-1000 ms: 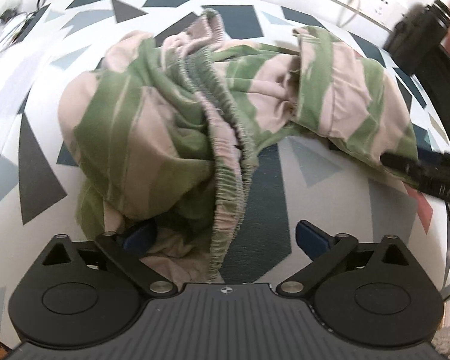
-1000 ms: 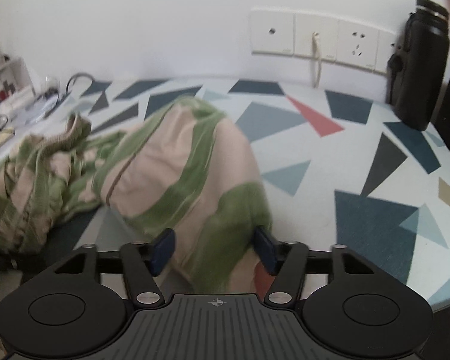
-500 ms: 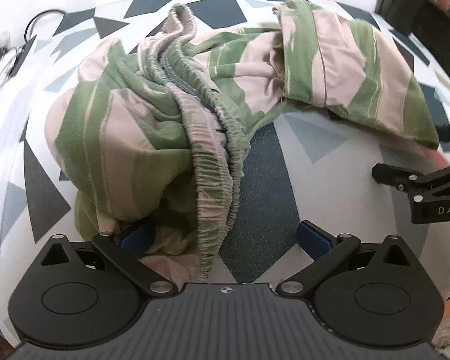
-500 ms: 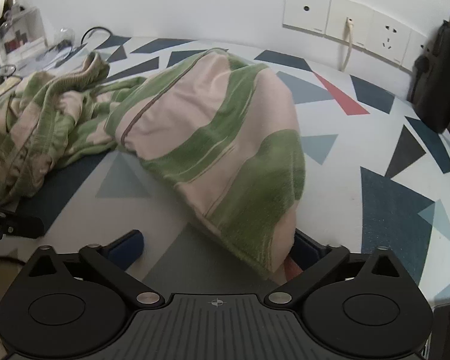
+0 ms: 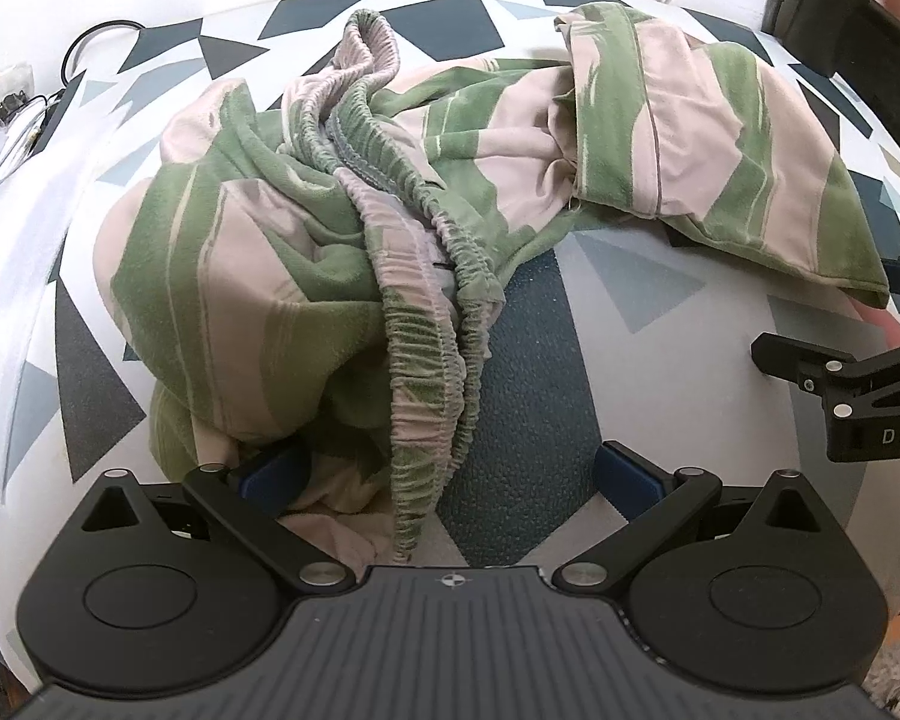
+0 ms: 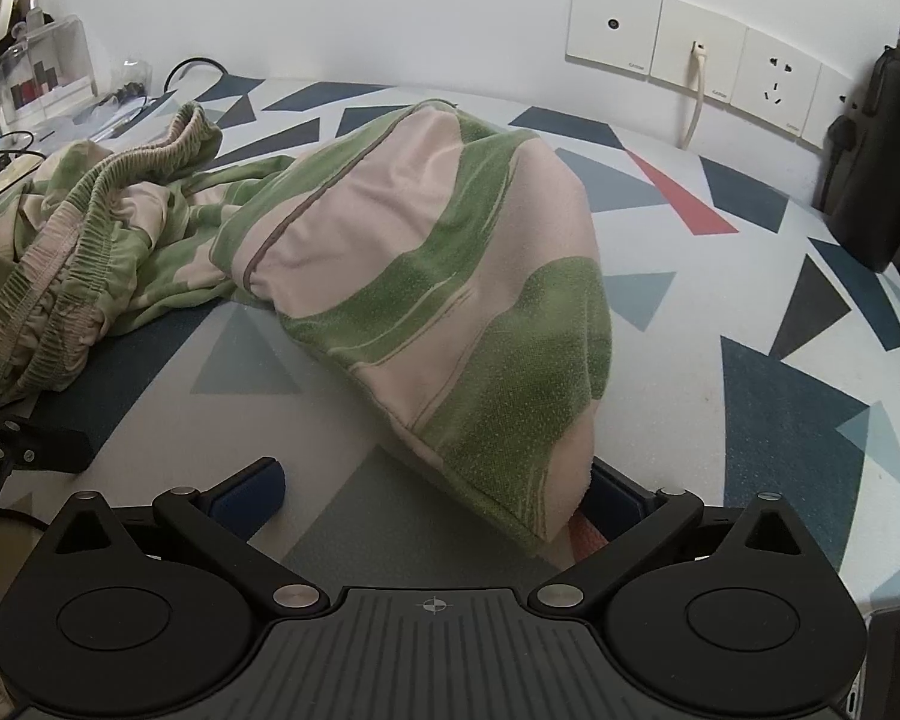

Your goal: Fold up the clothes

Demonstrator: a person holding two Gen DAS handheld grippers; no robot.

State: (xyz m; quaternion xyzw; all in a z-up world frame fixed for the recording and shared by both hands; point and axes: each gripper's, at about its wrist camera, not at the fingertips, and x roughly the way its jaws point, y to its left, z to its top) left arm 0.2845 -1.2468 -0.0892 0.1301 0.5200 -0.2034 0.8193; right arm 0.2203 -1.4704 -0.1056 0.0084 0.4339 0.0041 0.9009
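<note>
Green-and-pink trousers (image 5: pixel 426 192) lay crumpled across the patterned tabletop (image 5: pixel 678 324), long axis running left to right. The left tongs (image 5: pixel 450 474) stood spread around the bunched waistband (image 5: pixel 426 360). The right tongs (image 6: pixel 432 498), also spread, straddled the leg's hem (image 6: pixel 510 480).

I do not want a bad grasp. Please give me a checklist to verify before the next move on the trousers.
1. Left gripper open: ok.
2. Right gripper open: ok.
3. Waistband between left fingers: ok, cloth reaches in.
4. Leg hem between right fingers: ok, though it lies near the right one.
5. Trousers flat: not ok, bunched at the waist.
6. Grippers apart from each other: ok.
</note>
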